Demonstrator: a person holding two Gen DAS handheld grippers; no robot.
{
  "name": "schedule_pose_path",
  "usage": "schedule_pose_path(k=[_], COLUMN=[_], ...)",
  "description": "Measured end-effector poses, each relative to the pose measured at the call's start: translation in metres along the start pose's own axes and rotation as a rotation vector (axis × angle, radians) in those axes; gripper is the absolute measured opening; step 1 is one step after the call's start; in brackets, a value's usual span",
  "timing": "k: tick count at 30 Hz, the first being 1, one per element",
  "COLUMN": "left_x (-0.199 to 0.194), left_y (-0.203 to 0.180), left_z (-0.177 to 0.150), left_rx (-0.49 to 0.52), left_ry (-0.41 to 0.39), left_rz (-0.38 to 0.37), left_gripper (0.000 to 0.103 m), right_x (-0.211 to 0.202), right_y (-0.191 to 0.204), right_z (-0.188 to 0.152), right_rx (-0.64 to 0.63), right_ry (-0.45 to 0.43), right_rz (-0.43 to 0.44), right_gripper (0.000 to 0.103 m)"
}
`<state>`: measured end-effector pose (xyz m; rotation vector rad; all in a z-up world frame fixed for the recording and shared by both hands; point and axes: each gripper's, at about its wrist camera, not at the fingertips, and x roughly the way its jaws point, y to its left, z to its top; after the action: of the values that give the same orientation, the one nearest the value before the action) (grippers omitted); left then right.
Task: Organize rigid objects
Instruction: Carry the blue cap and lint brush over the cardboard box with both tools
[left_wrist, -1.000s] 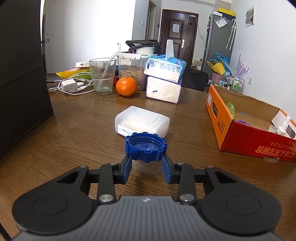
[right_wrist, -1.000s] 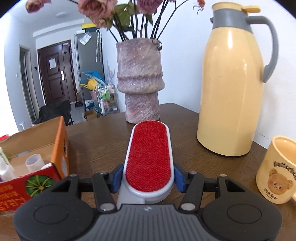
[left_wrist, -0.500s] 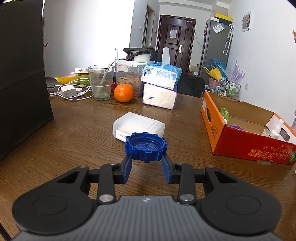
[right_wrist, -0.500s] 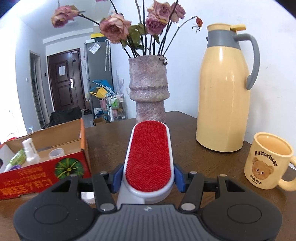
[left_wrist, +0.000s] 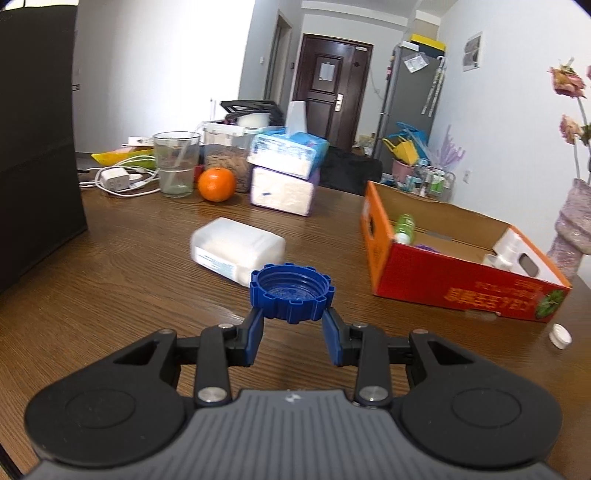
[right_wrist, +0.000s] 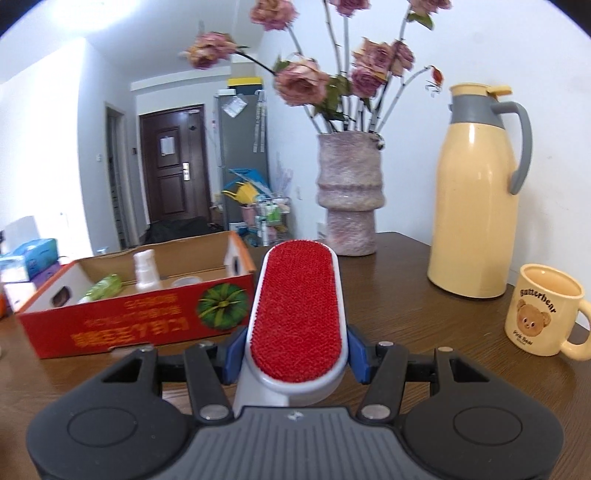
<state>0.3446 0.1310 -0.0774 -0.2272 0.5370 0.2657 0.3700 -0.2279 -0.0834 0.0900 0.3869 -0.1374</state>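
My left gripper (left_wrist: 292, 318) is shut on a blue ridged bottle cap (left_wrist: 291, 291), held open side up above the wooden table. My right gripper (right_wrist: 295, 345) is shut on a red lint brush (right_wrist: 297, 314) with a white body, its bristle face up. The open orange-and-red cardboard box (left_wrist: 458, 284) sits to the right of the cap in the left wrist view. In the right wrist view the same box (right_wrist: 140, 321) lies left of the brush. Inside it are a green bottle (right_wrist: 105, 288) and a white spray bottle (right_wrist: 146, 269).
A white plastic container (left_wrist: 236, 245) lies beyond the cap. Behind it are tissue packs (left_wrist: 284, 170), an orange (left_wrist: 216, 184), a glass (left_wrist: 176, 162) and a charger (left_wrist: 115, 180). A small white cap (left_wrist: 559, 335) lies by the box. A vase (right_wrist: 349, 195), a yellow thermos (right_wrist: 480, 192) and a bear mug (right_wrist: 543, 310) stand at the right.
Both hands drew back and swung: the box has shifted towards the centre in each view. In the right wrist view the thermos and mug slid rightward and the flowers came fully into sight. Grips unchanged.
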Motion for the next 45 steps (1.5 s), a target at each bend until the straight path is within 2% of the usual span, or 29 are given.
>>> schedule_pose_path(k=[13,22,45], left_x=[-0.013,-0.011,0.039], left_y=[-0.059,-0.085,-0.107], left_z=[-0.008,0.005,0.055], left_rx=[0.044,0.057,0.011], left_ry=[0.015,0.008,-0.025], left_rz=[-0.121,-0.153,-0.134], left_gripper=[0.035,0.035,0.035], right_x=[-0.027,-0.027,0.02], right_y=[0.039,0.062,0.099], right_z=[-0.004,0.004,0.039], right_rx=[-0.027,-0.049,-0.074], right_ry=[-0.017,-0.033,-0.087], right_rz=[0.131,0.177,0.21], right_gripper=[0.055,0.055,0.055])
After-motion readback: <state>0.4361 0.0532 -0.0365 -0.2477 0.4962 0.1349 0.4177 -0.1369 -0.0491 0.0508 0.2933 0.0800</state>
